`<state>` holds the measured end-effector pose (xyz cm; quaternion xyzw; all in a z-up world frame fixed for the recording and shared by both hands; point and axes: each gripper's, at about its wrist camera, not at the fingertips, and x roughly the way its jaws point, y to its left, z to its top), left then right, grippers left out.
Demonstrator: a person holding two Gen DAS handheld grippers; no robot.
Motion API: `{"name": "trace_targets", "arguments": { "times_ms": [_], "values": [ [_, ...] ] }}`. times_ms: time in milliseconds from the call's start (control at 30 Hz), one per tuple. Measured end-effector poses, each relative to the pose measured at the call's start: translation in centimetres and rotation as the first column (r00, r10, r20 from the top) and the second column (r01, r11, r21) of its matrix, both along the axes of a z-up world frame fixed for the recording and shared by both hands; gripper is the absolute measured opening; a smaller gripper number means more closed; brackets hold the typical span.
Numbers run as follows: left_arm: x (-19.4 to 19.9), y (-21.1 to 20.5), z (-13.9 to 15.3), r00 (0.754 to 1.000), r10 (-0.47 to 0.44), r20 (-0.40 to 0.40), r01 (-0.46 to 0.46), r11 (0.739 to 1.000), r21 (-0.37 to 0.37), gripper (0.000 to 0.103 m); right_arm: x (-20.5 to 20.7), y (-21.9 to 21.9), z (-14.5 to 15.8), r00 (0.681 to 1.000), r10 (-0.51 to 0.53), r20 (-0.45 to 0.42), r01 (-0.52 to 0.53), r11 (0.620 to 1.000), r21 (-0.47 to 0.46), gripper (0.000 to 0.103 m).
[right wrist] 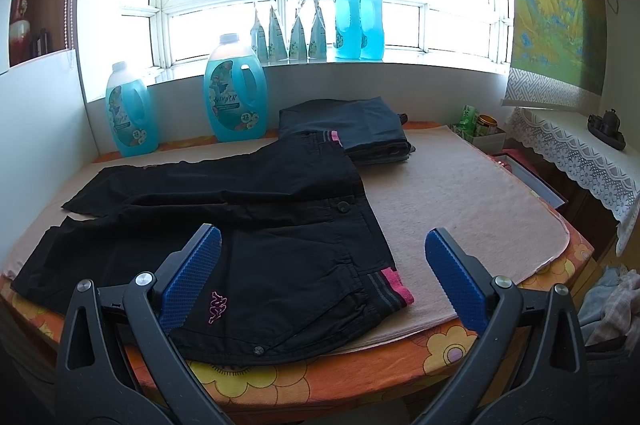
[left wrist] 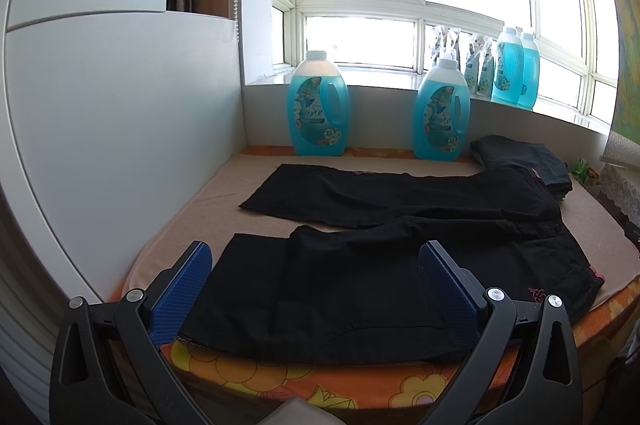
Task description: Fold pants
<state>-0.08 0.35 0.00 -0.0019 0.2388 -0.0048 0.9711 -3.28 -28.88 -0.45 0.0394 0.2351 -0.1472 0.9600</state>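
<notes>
— Both sets of jaws spread wide, nothing in them?

— Yes. The left gripper (left wrist: 314, 287) hangs over the near leg, the right gripper (right wrist: 324, 275) over the waistband corner.

— And the pants (right wrist: 240, 209)?

— Flat on the bench (right wrist: 460, 193), long axis across: legs to the left, waist to the right. I'd judge the right gripper is nearer the waist, the left nearer the hems.
</notes>
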Motion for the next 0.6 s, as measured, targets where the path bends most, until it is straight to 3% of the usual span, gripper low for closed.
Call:
{"name": "trace_targets", "arguments": {
  "times_ms": [600],
  "values": [
    [0.19,-0.03,-0.23,1.0,-0.002,-0.003,0.002,1.0,0.003,0.103,0.06,0.14,-0.08,1.0,0.005,-0.002,-0.005,1.0,0.0,0.103]
  ]
}}
